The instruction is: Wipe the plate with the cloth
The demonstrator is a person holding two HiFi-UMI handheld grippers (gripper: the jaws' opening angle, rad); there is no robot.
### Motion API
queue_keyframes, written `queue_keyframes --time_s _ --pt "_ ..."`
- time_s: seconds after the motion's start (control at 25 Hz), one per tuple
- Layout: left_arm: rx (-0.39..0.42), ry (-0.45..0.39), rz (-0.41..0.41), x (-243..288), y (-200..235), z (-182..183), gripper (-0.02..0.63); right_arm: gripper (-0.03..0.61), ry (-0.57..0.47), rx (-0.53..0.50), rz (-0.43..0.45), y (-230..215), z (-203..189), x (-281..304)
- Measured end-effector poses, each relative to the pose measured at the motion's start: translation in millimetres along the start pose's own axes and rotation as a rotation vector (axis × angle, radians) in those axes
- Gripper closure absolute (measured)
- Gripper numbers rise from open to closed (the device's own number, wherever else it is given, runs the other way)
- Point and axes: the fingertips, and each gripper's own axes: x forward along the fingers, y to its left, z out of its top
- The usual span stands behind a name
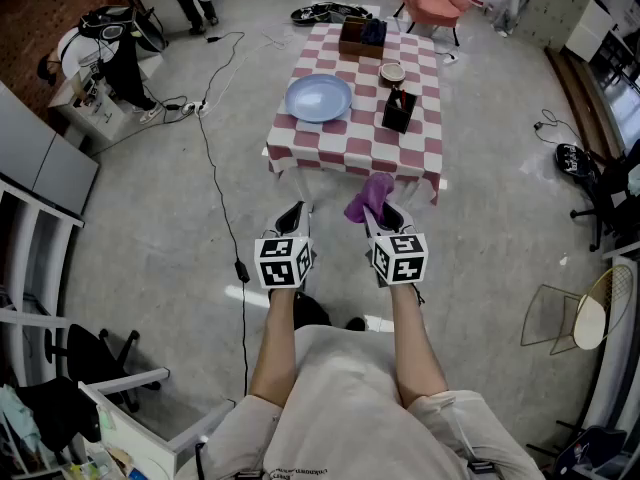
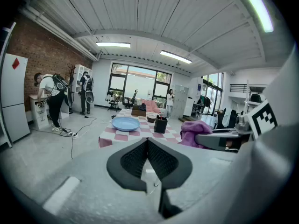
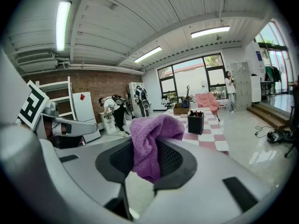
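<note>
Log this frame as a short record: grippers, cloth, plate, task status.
left gripper: shut, nothing between the jaws
right gripper: shut on purple cloth
blue plate: lies on checked table, nothing touching it
position: both grippers held over the floor, short of the table edge
task status: cloth in hand, wiping not yet begun

All three views toward distant table

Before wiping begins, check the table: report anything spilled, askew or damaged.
Nothing stands out. The round pale blue plate lies flat on the red-and-white checked tablecloth, the black box stands upright, and the purple cloth is clamped in the right tool.
</note>
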Motion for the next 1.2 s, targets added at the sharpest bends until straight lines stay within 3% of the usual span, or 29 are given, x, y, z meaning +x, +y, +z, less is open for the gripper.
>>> queue_keyframes --time_s 0.44,0.6,0.88,0.96,1.08,1.2 --pt "0.019 0.023 -0.014 12.2 27.2 7.5 0.604 0.457 0.001 0.019 -0.021 11.0 9.5 32.4" --pt "0.032 0.025 -0.044 22.2 38.7 23.7 0.604 0.457 -0.033 0.078 -0.032 17.2 23.8 45.7" --pt "0.004 0.003 -0.064 63.6 71.1 64.4 0.604 0.454 -0.026 0.074 -0.070 22.6 48.7 88.4" --pt "-0.023 -0.029 -0.059 82.7 79.7 93.3 0.604 0.454 -0.040 0.091 -0.096 16.1 70.6 110.3" --pt "-0.140 -0.084 -0.039 94.5 90.5 127.5 0.604 0.454 -0.038 0.121 -0.144 15.5 98.4 133.1" --pt "-0.129 -0.076 -0.063 76.8 93.9 116.4 0.603 0.454 -0.035 0.135 -0.148 38.1 100.0 131.9"
